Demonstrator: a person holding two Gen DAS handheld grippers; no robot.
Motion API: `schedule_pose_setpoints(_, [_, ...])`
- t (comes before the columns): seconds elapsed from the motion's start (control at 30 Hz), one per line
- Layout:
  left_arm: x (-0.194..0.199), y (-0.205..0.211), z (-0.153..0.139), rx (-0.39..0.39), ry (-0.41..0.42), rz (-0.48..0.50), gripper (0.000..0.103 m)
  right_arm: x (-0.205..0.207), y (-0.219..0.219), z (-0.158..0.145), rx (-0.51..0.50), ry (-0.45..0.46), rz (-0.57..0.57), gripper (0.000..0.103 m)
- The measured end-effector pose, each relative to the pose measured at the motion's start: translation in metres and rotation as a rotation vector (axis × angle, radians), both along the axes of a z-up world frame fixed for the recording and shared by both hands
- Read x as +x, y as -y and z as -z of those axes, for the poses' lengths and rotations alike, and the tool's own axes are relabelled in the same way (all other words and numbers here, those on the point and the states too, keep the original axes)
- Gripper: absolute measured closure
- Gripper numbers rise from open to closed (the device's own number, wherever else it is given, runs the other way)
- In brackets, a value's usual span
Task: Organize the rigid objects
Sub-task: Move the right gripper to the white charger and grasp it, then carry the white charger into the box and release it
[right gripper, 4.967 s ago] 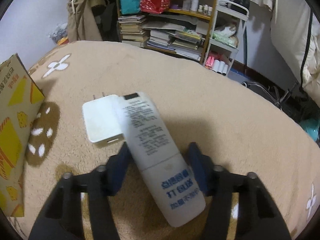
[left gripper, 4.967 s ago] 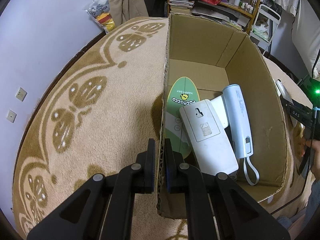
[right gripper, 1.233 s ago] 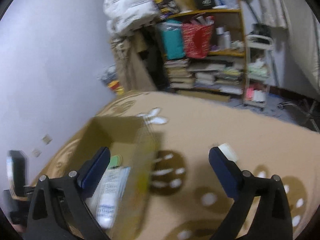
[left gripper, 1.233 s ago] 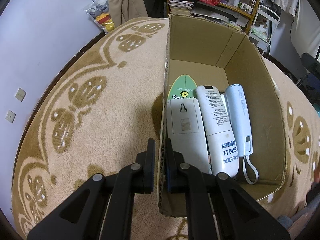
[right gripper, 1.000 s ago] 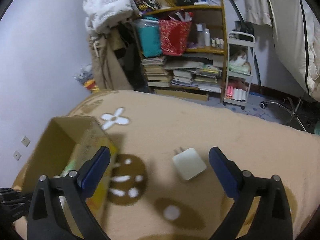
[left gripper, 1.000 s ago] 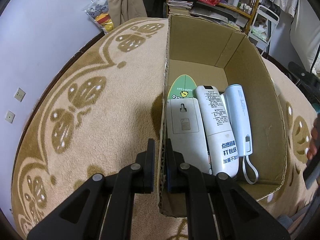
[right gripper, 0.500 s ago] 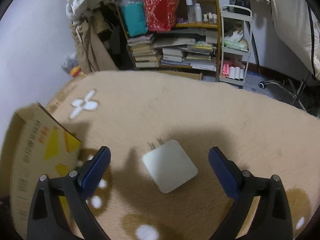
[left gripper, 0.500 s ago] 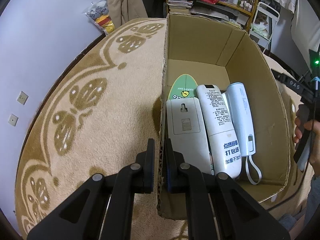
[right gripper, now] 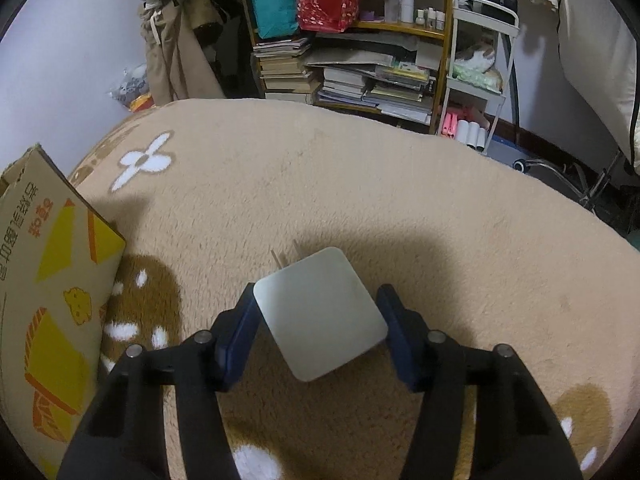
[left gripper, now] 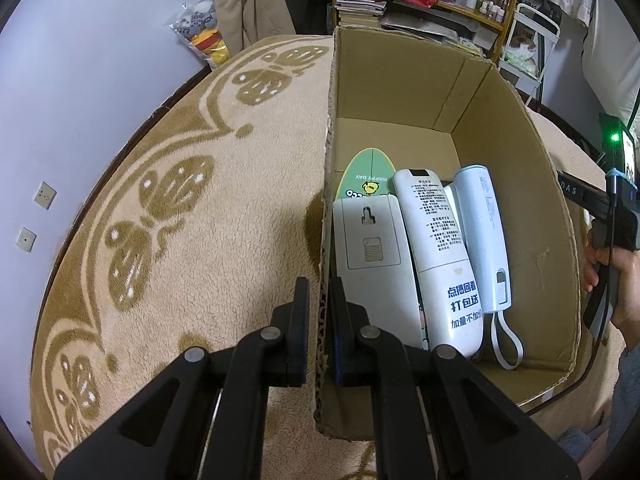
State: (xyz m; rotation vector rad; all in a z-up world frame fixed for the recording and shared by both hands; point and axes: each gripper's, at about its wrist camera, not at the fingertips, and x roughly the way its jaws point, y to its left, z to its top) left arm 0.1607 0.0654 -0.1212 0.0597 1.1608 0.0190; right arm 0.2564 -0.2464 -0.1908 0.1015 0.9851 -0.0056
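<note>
My left gripper (left gripper: 319,308) is shut on the near left wall of the cardboard box (left gripper: 404,84). Inside lie a white remote with blue print (left gripper: 440,252), a flat white wall holder (left gripper: 370,248), a pale blue handset with a strap (left gripper: 486,236) and a green oval card (left gripper: 366,176). My right gripper (right gripper: 318,320) is open, its blue pads on either side of a white square plug adapter (right gripper: 320,312) lying on the beige carpet, prongs pointing away. The left pad touches its corner. The box's printed outer wall (right gripper: 48,264) stands at the left.
A round patterned carpet (left gripper: 160,208) lies under everything. Bookshelves with books and bags (right gripper: 340,52) and a white trolley (right gripper: 478,76) stand at the back. The hand holding the right gripper (left gripper: 608,256) shows past the box's right wall. The purple wall (left gripper: 80,60) is at the left.
My right gripper has swung away from the box, come down over the white adapter and closed partly around it. The white remote now lies in the box. My left gripper has kept its hold.
</note>
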Motion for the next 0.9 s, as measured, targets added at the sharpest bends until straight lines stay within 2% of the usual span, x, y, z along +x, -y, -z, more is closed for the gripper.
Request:
schedule_pose_setpoints(0.13, [0.000, -0.002, 0.002, -0.001, 0.000, 0.001, 0.093, -0.007, -0.003, -0.003, -0.015, 0.011, -0.011, 0.040])
schedule_pose_setpoints(0.43, [0.001, 0.001, 0.002, 0.012, 0.001, 0.005, 0.093, -0.026, -0.002, -0.026, 0.036, 0.056, -0.030, 0.041])
schedule_pose_setpoints(0.67, [0.000, 0.004, 0.001, 0.038, 0.003, 0.010, 0.093, -0.036, -0.014, -0.059, 0.090, 0.117, -0.061, 0.040])
schedule_pose_setpoints(0.9, [0.000, 0.004, 0.001, 0.032, -0.002, 0.007, 0.093, -0.041, -0.052, -0.102, 0.133, 0.199, -0.158, 0.040])
